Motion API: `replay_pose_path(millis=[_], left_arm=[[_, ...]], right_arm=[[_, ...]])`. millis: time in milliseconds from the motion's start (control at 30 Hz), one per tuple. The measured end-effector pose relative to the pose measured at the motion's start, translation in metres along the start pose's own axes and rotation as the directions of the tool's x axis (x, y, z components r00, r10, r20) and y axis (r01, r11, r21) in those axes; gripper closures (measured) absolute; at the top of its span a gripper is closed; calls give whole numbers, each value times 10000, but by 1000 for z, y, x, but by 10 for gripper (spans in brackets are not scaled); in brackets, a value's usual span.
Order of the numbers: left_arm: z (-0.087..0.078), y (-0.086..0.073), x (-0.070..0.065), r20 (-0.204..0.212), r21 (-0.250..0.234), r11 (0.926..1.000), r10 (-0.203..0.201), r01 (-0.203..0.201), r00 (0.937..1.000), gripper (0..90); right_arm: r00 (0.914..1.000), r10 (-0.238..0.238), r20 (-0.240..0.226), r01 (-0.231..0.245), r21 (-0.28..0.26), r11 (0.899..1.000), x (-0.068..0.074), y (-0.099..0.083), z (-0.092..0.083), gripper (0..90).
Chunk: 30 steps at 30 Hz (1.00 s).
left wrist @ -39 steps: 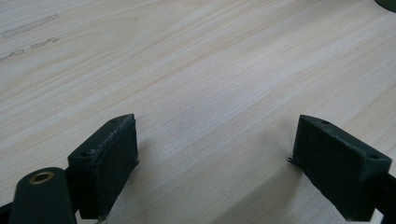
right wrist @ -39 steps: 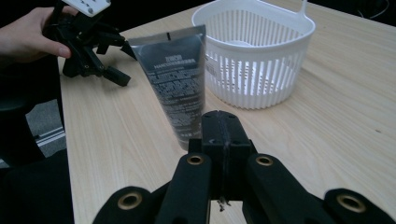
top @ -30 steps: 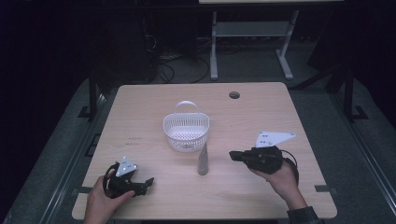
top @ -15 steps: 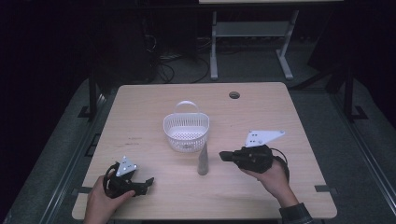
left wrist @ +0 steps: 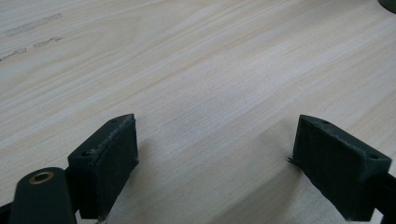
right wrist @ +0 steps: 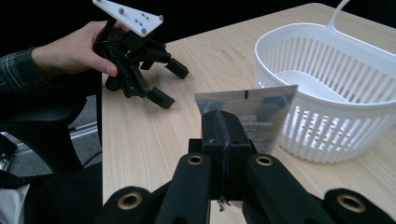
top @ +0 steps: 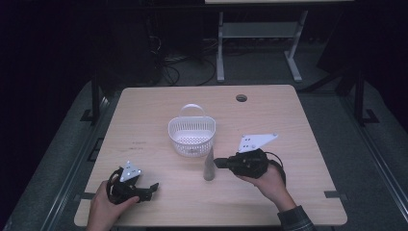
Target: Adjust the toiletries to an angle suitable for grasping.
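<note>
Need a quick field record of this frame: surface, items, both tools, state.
surface: light wooden table
container: white slotted plastic basket with a handle, nothing seen inside it
item: silver-grey foil pouch, upright, just in front of the basket, apart from it
right tool: jaws shut, nothing between them, tips right beside the pouch; contact cannot be told
left tool: jaws open over bare table, near front left edge
pouch status: not yet in basket
</note>
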<state>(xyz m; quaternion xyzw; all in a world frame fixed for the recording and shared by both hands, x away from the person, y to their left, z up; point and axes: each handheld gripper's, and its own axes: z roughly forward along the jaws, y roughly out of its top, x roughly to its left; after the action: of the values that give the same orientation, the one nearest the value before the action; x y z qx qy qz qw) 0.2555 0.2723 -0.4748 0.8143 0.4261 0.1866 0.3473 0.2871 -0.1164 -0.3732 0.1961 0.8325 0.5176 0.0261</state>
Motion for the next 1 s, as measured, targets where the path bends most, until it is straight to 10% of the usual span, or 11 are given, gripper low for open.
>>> replay_pose_path(millis=[1000], left_arm=[[0,0,0,-5,-34,10000,-32,32,10000,130]], right_arm=[[9990,-225,-389,238,332,9992,4,6,32,898]])
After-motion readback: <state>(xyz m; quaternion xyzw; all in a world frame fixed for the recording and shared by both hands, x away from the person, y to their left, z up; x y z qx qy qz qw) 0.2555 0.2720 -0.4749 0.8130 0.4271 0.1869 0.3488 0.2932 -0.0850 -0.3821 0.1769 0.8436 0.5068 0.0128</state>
